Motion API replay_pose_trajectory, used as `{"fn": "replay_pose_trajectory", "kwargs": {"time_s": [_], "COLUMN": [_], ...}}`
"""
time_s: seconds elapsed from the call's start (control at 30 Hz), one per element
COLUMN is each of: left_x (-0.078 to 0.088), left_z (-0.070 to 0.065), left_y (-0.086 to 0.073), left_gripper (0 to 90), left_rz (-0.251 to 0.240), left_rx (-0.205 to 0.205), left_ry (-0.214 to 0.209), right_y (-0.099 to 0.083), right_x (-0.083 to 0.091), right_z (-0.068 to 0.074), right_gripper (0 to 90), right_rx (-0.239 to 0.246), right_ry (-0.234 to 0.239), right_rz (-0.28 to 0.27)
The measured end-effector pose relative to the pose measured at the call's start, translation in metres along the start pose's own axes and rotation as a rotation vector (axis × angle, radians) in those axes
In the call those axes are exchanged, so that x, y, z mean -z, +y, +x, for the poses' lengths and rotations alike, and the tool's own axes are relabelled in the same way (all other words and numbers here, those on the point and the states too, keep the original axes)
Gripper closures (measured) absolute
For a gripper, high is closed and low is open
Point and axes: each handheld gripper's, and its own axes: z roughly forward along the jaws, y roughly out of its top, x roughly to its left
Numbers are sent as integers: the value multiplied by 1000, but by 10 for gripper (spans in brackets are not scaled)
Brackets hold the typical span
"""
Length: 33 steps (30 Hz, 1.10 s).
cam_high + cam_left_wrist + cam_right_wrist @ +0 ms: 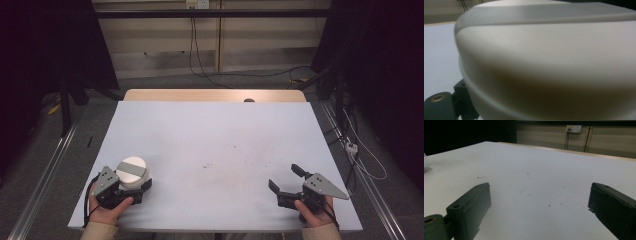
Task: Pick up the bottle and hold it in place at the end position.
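A white round container (pixel 133 171) with a grey band across its top stands near the table's front left corner. My left gripper (pixel 132 184) is shut on it from the near side, its jaws around the lower body. In the left gripper view the container (pixel 549 62) sits very close and blurred, with one black finger (pixel 464 96) at the bottom left pressed against it. My right gripper (pixel 286 177) rests near the front right of the table, open, with nothing between its jaws. In the right gripper view my right gripper (pixel 539 205) has bare tabletop between its jaws.
The white table top (pixel 215 140) carries faint dark smudges (pixel 207 165) near its middle. A wooden strip (pixel 215 95) runs along the far edge. Cables (pixel 360 150) lie on the floor to the right, and metal rails (pixel 45 170) run along both sides.
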Motion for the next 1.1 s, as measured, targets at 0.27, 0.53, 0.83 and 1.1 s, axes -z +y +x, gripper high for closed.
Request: {"fn": "replay_pose_trajectory", "kwargs": {"time_s": [0.27, 0.53, 0.83, 1.1], "left_x": [0, -1, -2, -6], "left_z": [1, 2, 5, 0], "left_y": [0, 1, 3, 11], "left_gripper": [152, 179, 184, 184], "left_rz": [3, -1, -15, -55], "left_rx": [-28, -30, -36, -57], "left_ry": [3, -14, -33, -65], "right_y": [0, 0, 0, 1], "right_x": [-1, 0, 0, -1], "right_z": [0, 0, 0, 0], "right_gripper": [40, 41, 41, 41], "right_rx": [-1, 0, 1, 0], "right_ry": [2, 2, 2, 0], "right_rz": [2, 3, -1, -6]}}
